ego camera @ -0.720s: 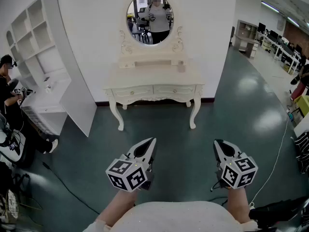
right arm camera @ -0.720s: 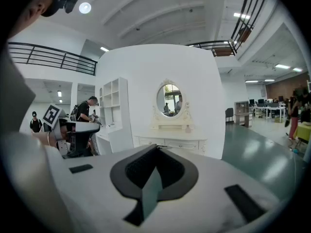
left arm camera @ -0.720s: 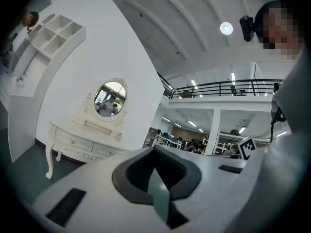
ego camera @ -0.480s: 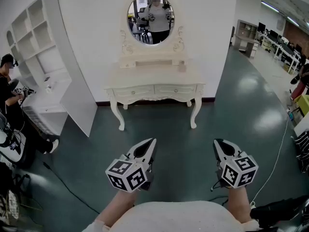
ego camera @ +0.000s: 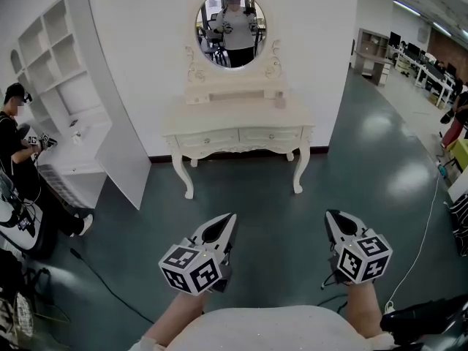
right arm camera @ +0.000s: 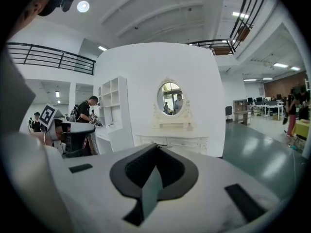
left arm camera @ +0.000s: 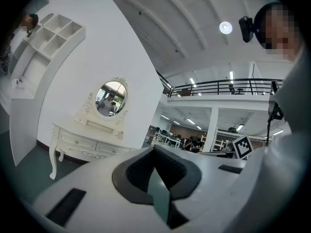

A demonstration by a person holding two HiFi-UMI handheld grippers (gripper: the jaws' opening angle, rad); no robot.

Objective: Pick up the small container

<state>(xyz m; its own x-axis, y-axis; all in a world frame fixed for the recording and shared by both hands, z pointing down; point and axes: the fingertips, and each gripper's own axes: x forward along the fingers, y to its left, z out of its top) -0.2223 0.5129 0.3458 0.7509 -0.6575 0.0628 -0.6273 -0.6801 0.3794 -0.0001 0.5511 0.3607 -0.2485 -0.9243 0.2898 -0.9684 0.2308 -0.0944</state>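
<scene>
Small container [ego camera: 278,102] sits at the right rear of the white dressing table [ego camera: 219,117], below the round mirror [ego camera: 231,19]. Left gripper [ego camera: 229,216] and right gripper [ego camera: 330,215]: jaws pressed together, nothing between them, over the floor, well apart from the table.

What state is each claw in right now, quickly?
Left claw: closed, holding nothing.
Right claw: closed, holding nothing.

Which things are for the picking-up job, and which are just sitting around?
For the job: small container on the dressing table; left gripper and right gripper, both shut, empty.
Just around: round mirror; white shelf unit.
</scene>
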